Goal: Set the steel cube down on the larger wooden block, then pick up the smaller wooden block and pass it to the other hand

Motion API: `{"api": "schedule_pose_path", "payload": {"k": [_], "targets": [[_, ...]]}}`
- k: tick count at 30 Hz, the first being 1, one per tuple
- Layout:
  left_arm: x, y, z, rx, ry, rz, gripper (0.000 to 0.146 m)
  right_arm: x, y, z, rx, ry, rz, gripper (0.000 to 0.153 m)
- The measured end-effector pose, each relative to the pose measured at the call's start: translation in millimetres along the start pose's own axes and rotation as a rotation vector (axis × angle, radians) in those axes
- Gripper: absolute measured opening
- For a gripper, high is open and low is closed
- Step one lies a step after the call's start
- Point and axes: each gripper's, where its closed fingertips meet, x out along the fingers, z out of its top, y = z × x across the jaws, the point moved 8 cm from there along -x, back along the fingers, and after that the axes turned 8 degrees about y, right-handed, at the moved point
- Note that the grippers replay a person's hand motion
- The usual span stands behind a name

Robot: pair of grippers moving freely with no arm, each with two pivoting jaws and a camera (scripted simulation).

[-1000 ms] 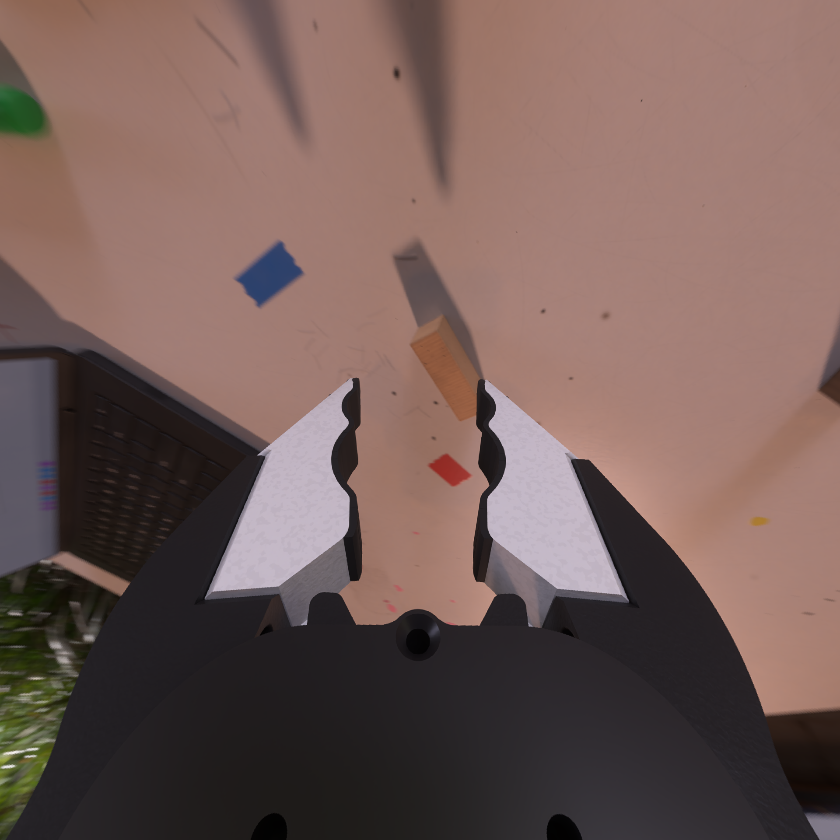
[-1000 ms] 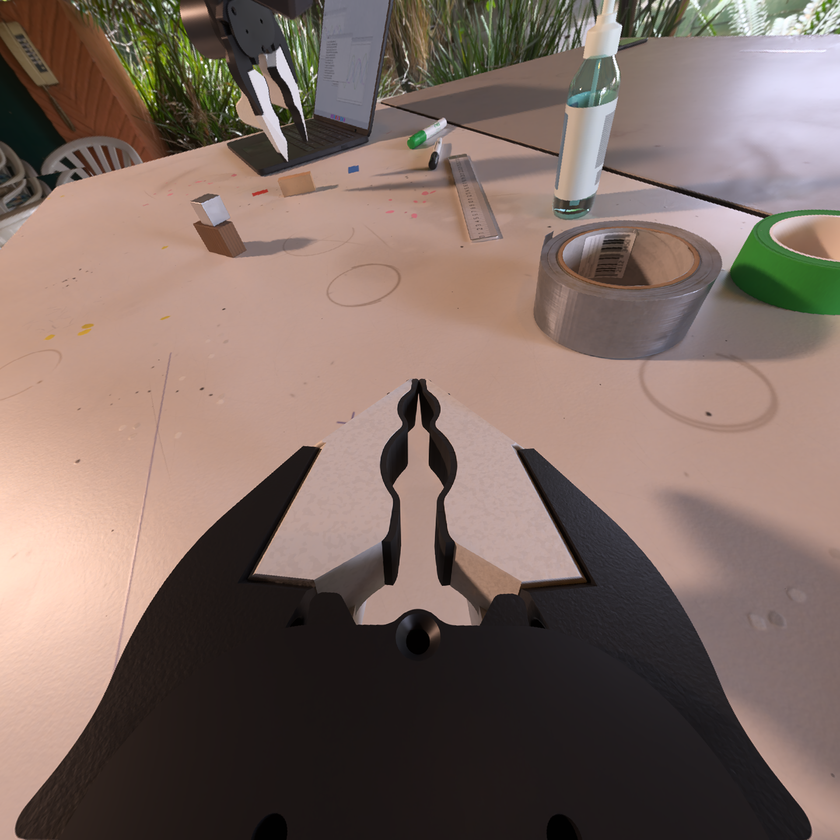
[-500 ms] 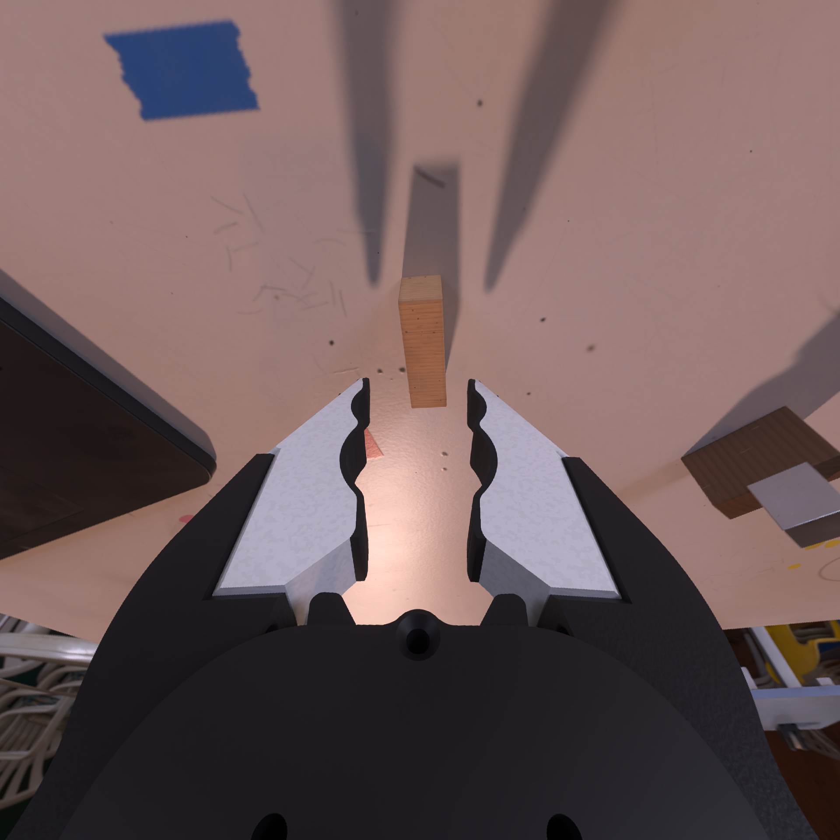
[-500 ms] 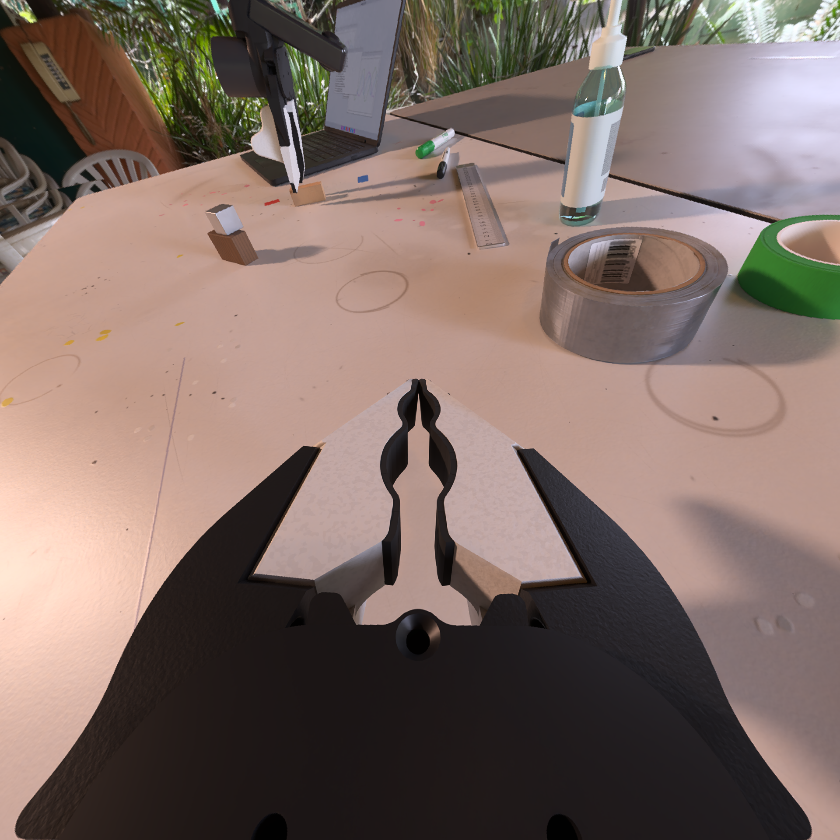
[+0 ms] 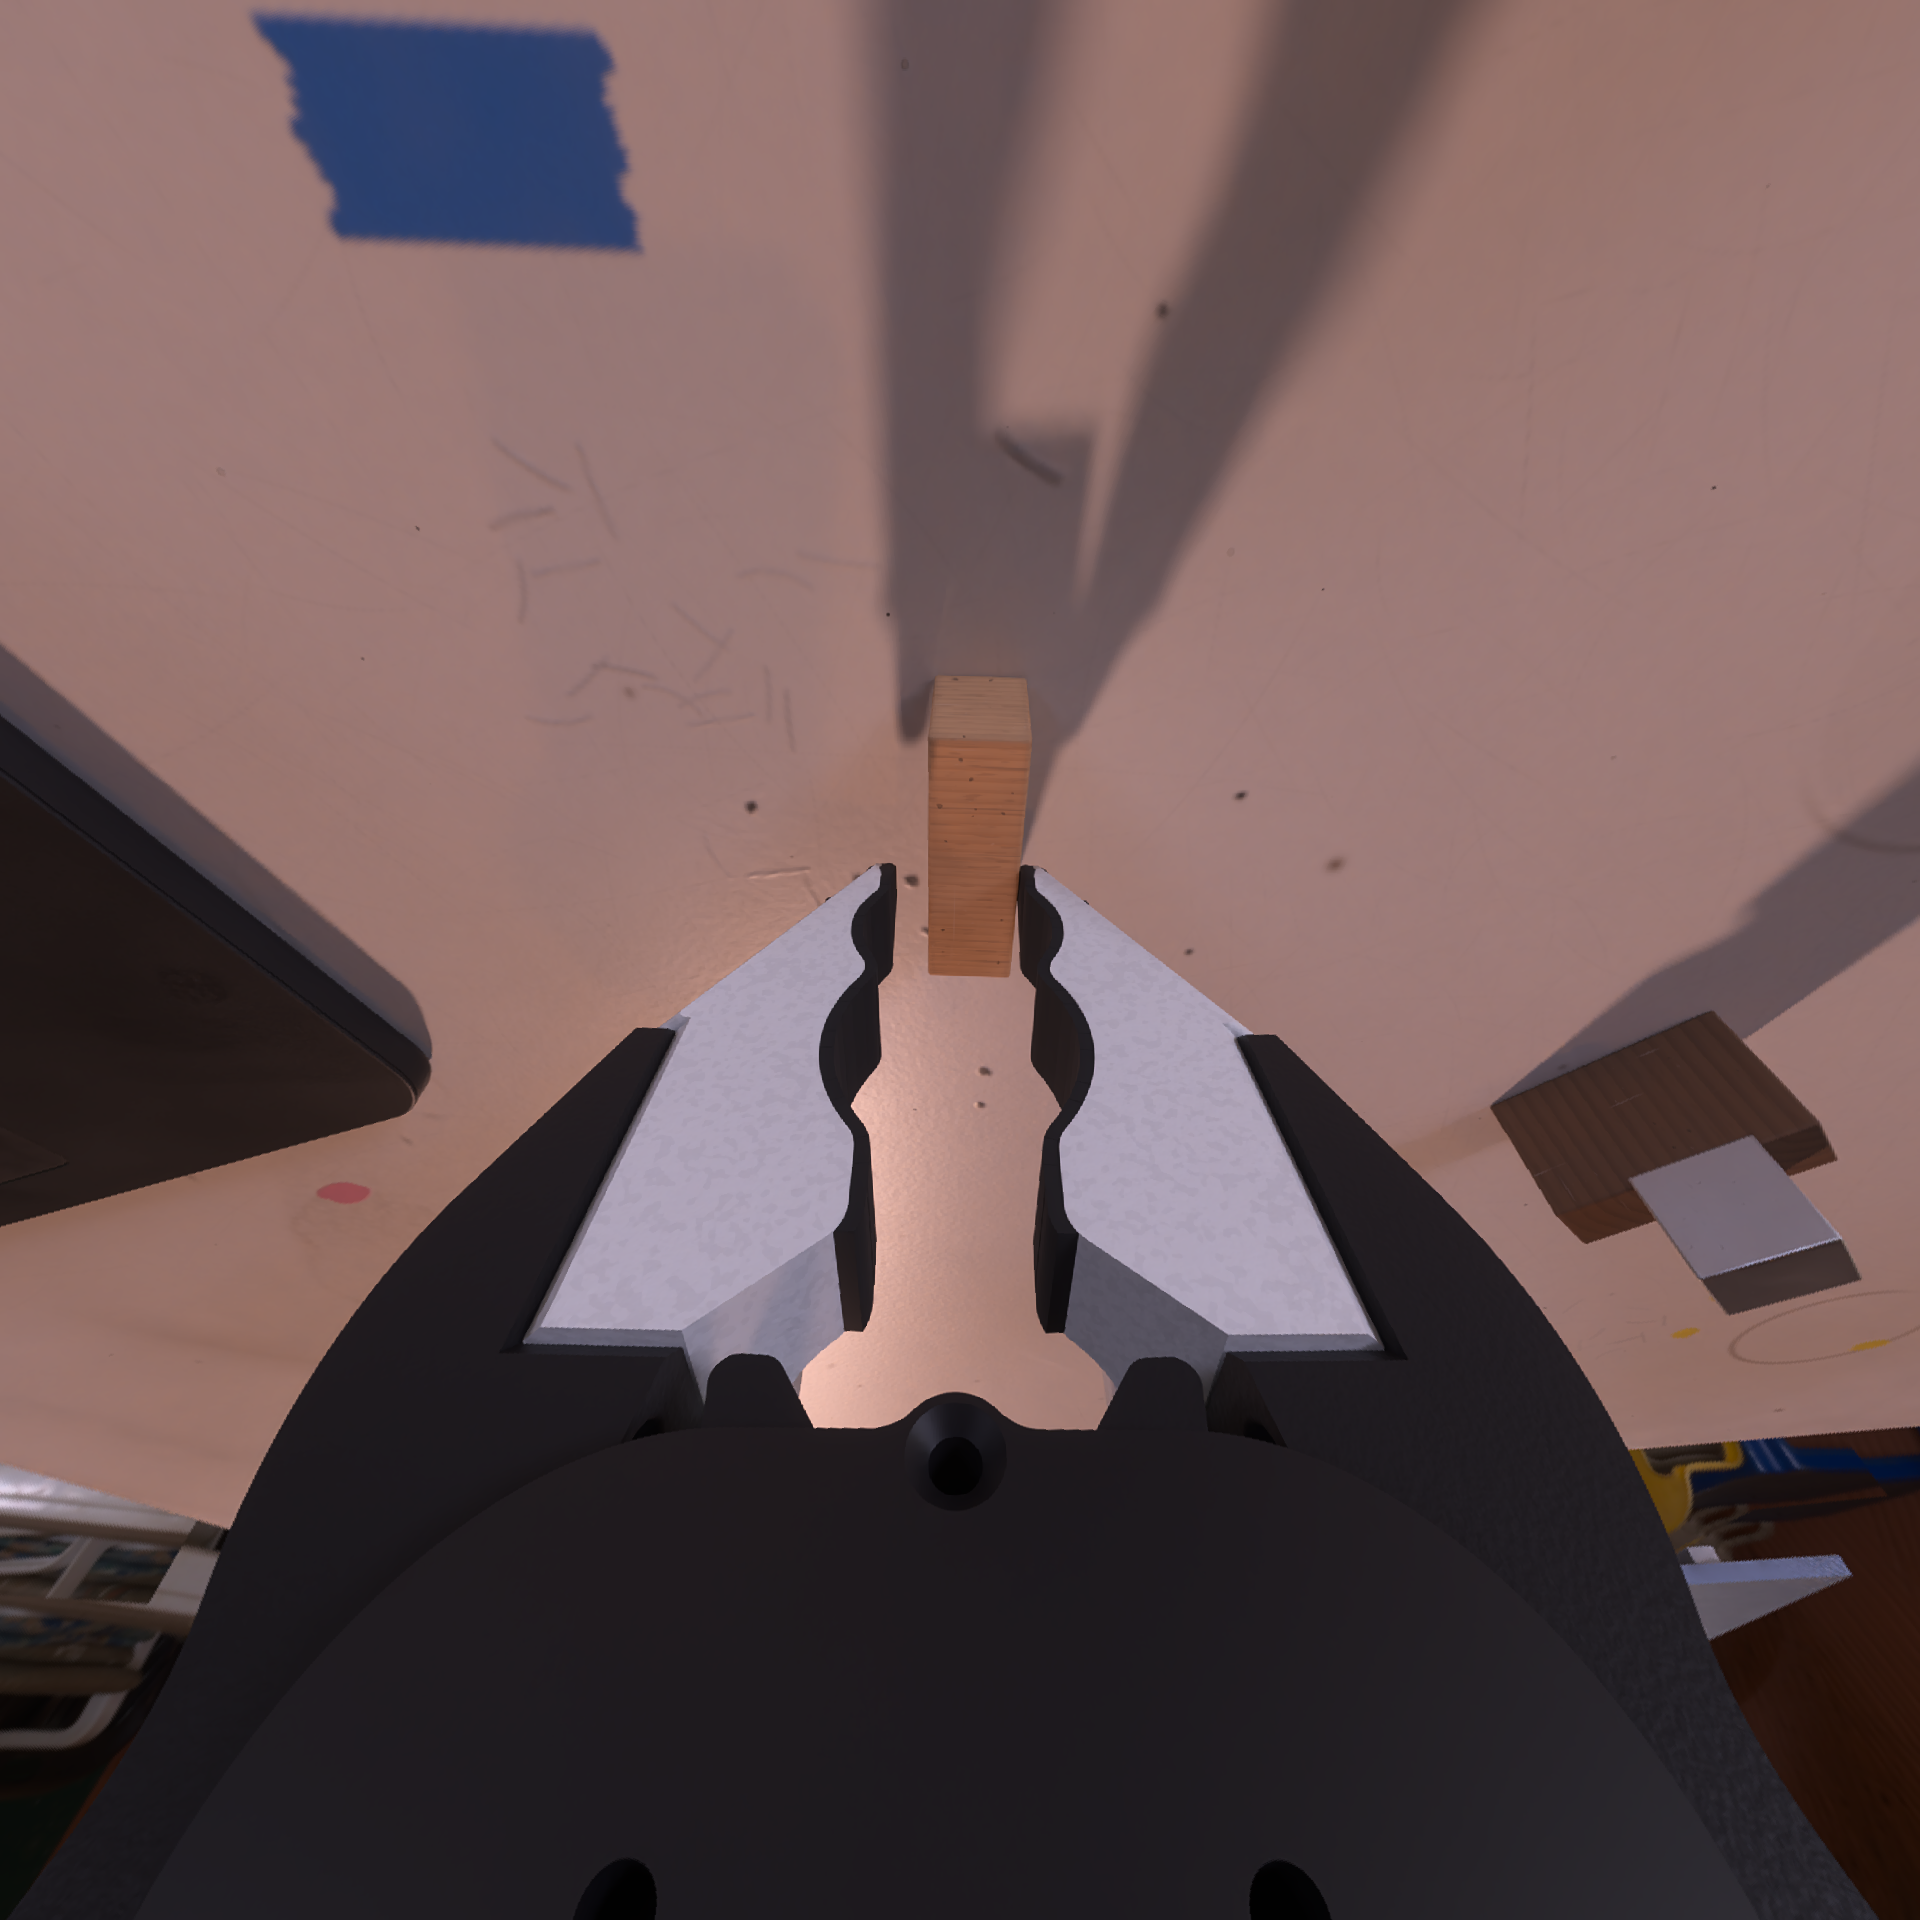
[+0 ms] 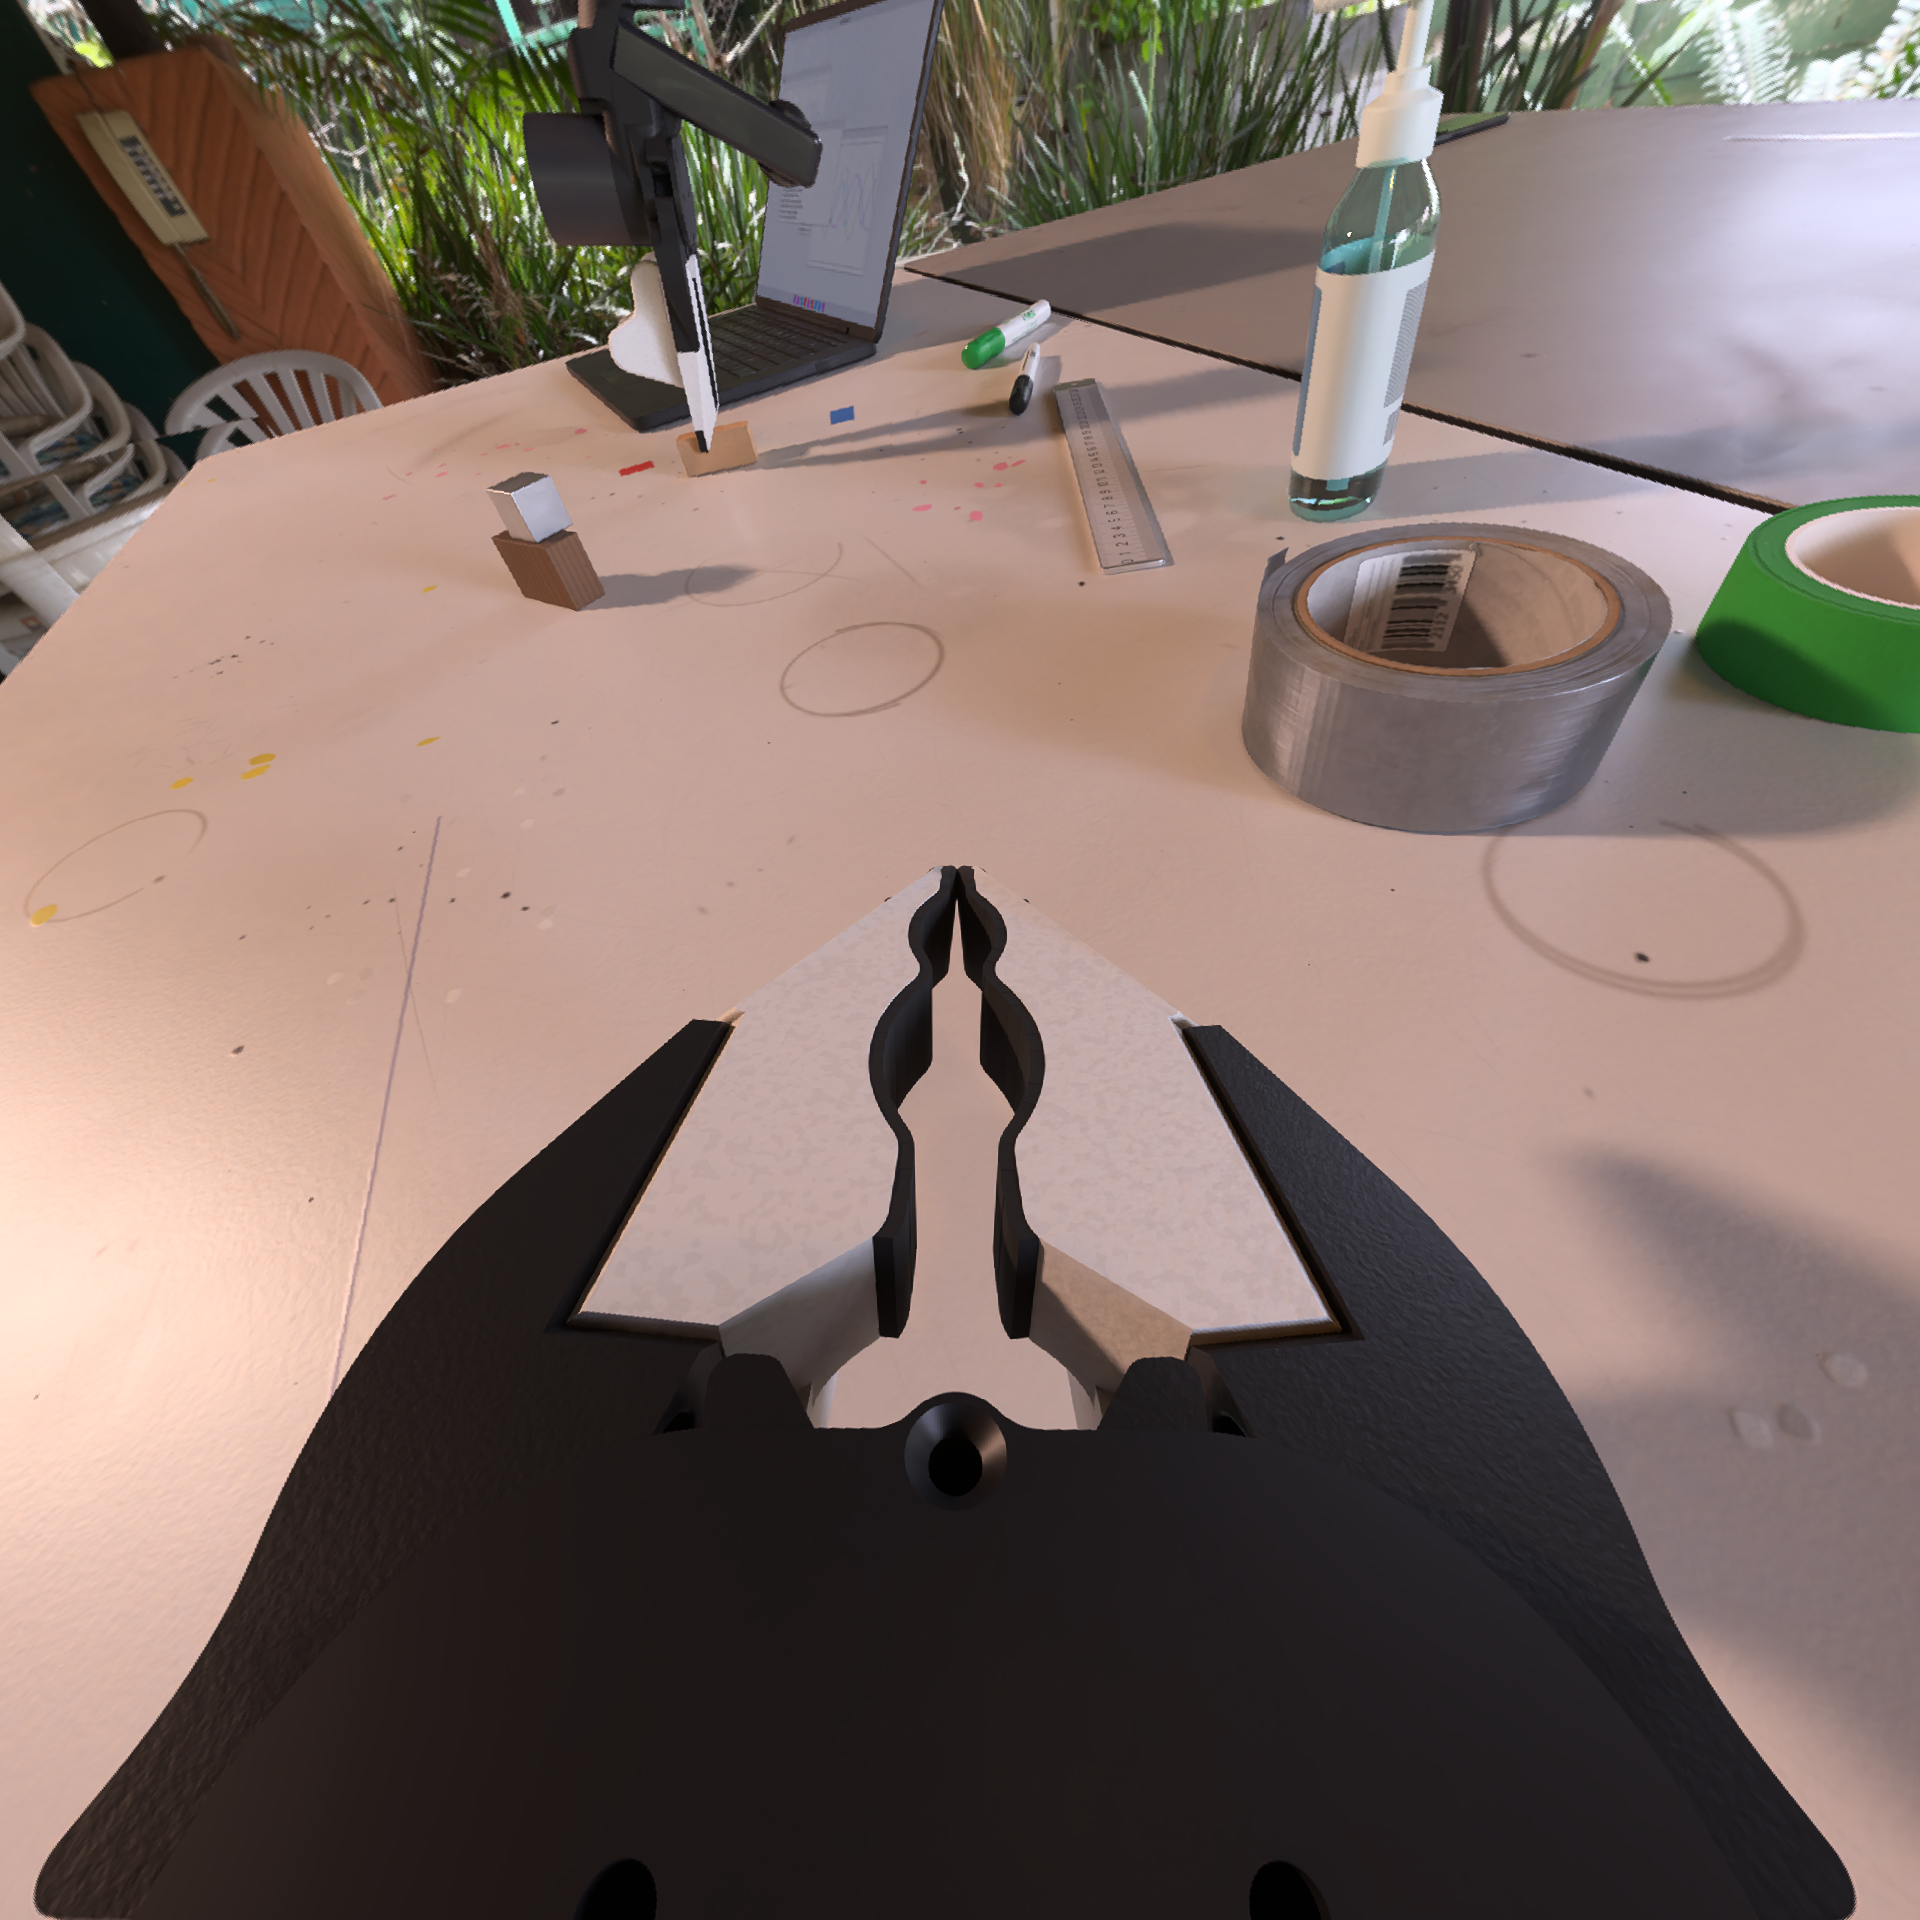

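On the scuffed, paint-speckled pale table (image 6: 727, 831), the brushed steel cube (image 6: 530, 506) sits tilted atop the larger wooden block (image 6: 549, 568), dark brown and ribbed. To their right, the left hand-held gripper (image 5: 956, 883) points down over the smaller wooden block (image 5: 977, 842), a pale, fine-grained slab on edge. Its speckled white fingers are apart, straddling the block's near end; contact cannot be told. Near the camera, the right hand-held gripper (image 6: 956, 878) hovers low above bare table, wavy black pads pressed together, empty, well apart from both blocks.
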Motion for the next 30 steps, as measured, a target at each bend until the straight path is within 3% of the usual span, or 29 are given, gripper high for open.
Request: {"api": "schedule_pose_path", "payload": {"k": [6, 11, 14, 19, 24, 30], "targets": [[0, -2, -1, 0.005, -0.015, 0.019, 0.019, -1, 1, 1, -0.006, -0.004, 0.002, 0.000], [-2, -7, -5, 0.041, -0.027, 0.059, 0.017, -2, 3, 2, -0.012, -0.007, 0.006, 0.015], [-23, -14, -12, 0.074, -0.100, 0.077, 0.017, -2, 4, 3, -0.015, -0.016, 0.008, 0.019], [-91, -51, -26, 0.167, -0.452, 0.073, 0.017, -2, 7, 9, -0.028, -0.038, 0.011, 0.019], [-142, -141, -25, 0.362, -0.903, -0.012, 0.017, 3, 17, 18, -0.073, -0.066, -0.023, 0.019], [-151, -278, -17, 0.755, -1.274, -0.342, 0.017, 13, 31, 40, -0.034, -0.101, 0.063, 0.031]]}}
